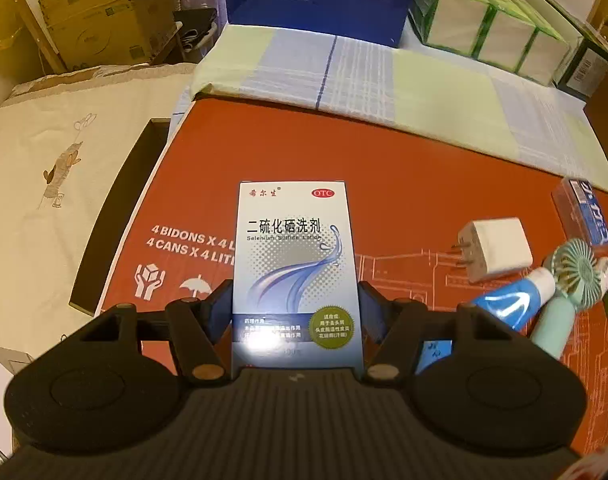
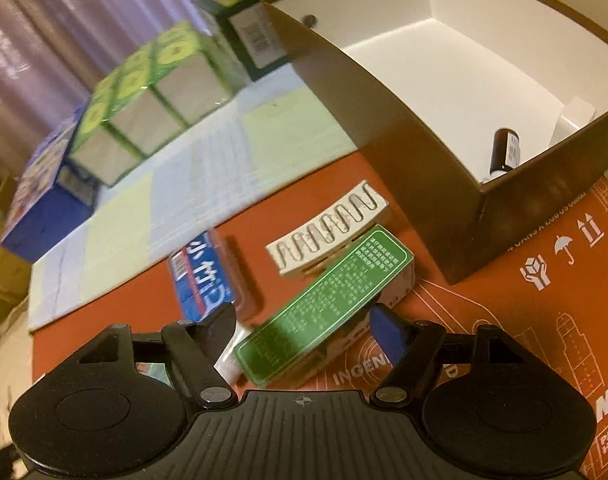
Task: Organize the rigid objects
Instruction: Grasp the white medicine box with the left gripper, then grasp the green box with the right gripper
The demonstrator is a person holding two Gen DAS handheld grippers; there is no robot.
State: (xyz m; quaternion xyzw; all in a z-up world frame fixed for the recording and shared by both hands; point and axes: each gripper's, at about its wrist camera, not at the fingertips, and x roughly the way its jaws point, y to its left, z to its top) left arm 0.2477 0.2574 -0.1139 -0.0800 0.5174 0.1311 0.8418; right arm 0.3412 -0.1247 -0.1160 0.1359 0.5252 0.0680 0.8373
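My left gripper (image 1: 295, 304) is shut on a blue-and-white medicine box (image 1: 295, 264), held upright above the orange cardboard sheet (image 1: 384, 184). My right gripper (image 2: 304, 320) is open, its fingers on either side of a green medicine box (image 2: 324, 308) that lies tilted on the sheet; I cannot tell if they touch it. Behind it lie a white ribbed block (image 2: 332, 228) and a blue clear-cased pack (image 2: 199, 276). A brown box with white inside (image 2: 444, 80) stands at the right, holding a dark bottle (image 2: 504, 152).
In the left wrist view a white charger plug (image 1: 492, 248), a blue tube (image 1: 512, 300), a mint hand fan (image 1: 568, 284) and the blue pack (image 1: 588, 212) lie at the right. A dark lid (image 1: 119, 216) lies left. Green cartons (image 1: 484, 12) and a blue box (image 1: 316, 0) stand behind.
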